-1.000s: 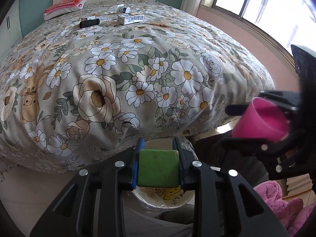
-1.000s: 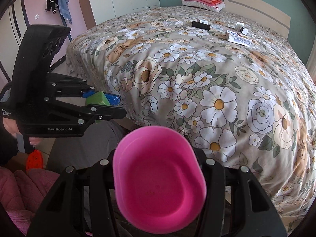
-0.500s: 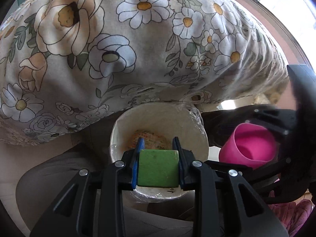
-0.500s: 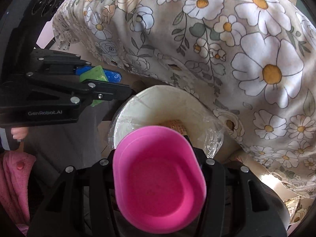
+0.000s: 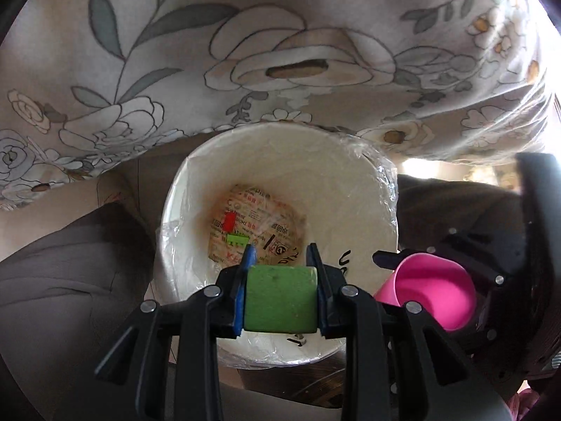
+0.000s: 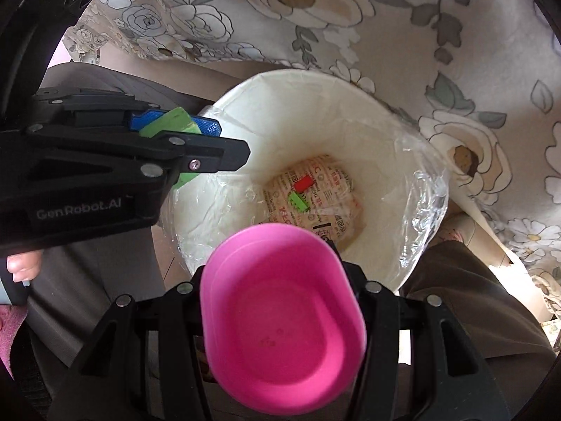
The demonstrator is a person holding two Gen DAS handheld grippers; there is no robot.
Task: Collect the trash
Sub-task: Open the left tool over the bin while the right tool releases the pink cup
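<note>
My left gripper (image 5: 280, 282) clamps green block (image 5: 279, 303), my right gripper (image 6: 280, 280) clamps pink cup (image 6: 282, 319); both angled down over lined white bin (image 6: 350, 112).

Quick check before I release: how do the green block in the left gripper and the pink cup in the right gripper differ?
The green block is a solid, flat-faced cube; the pink cup is hollow and rounded, its open mouth facing the camera. The block sits fully between the left gripper fingers, while the cup bulges wider than the right gripper fingers. The block hangs over the bin's opening; the cup is nearer its rim. Both are clamped above the lined bin.
</note>
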